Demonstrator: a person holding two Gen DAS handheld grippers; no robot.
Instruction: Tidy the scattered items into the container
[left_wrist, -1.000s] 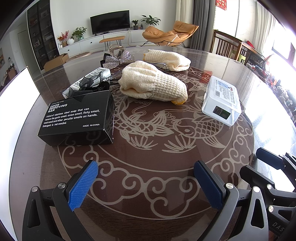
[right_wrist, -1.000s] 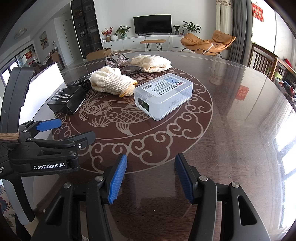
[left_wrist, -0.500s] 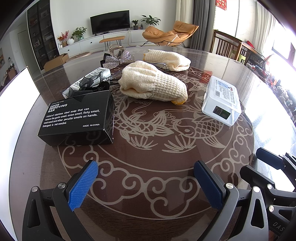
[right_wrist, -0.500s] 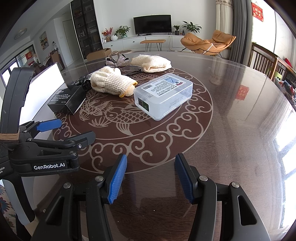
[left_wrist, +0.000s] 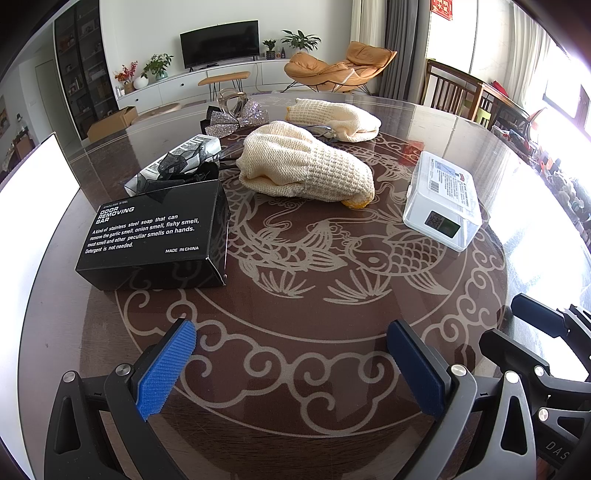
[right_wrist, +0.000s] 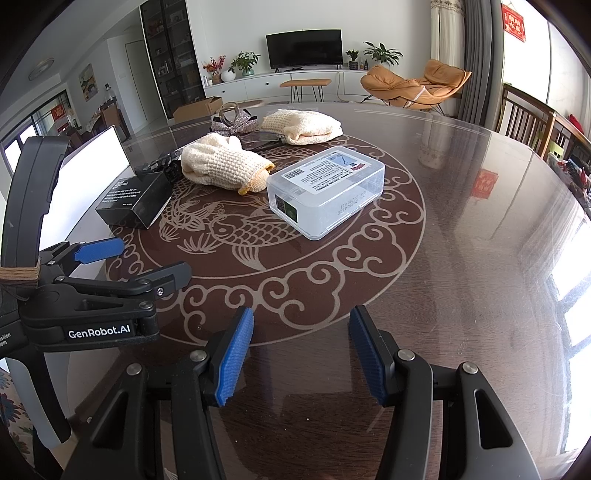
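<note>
Clutter sits in the far half of your table (left_wrist: 480, 122): a black box (left_wrist: 151, 236) at the left, a clear plastic box (right_wrist: 325, 192) with its lid shut at the right, and a cream knitted glove (left_wrist: 306, 166) between them, touching neither. Behind the black box you have a wrapped packet (left_wrist: 173, 158) with a dark ribbon bow (left_wrist: 184, 166) lying on it, right against the box's back edge. Farther back a sparkly bow (left_wrist: 236, 118) and a second cream glove (left_wrist: 336, 116) lie near the far rim. A white panel (left_wrist: 33, 192) stands off the table's left edge, close beside the black box; whether it is the container you cannot tell.

Your left gripper (left_wrist: 291, 365) hangs over the near part of the table with its jaws wide and nothing between the blue pads. Your right gripper (right_wrist: 301, 354) is just beside it, jaws also standing apart and empty, tilted down toward the glass.

You have bare tabletop from the pads to the black box and clear box, and the whole right side of the table out to its rim is open. Wooden chairs (right_wrist: 528, 118) stand beyond the right rim.
</note>
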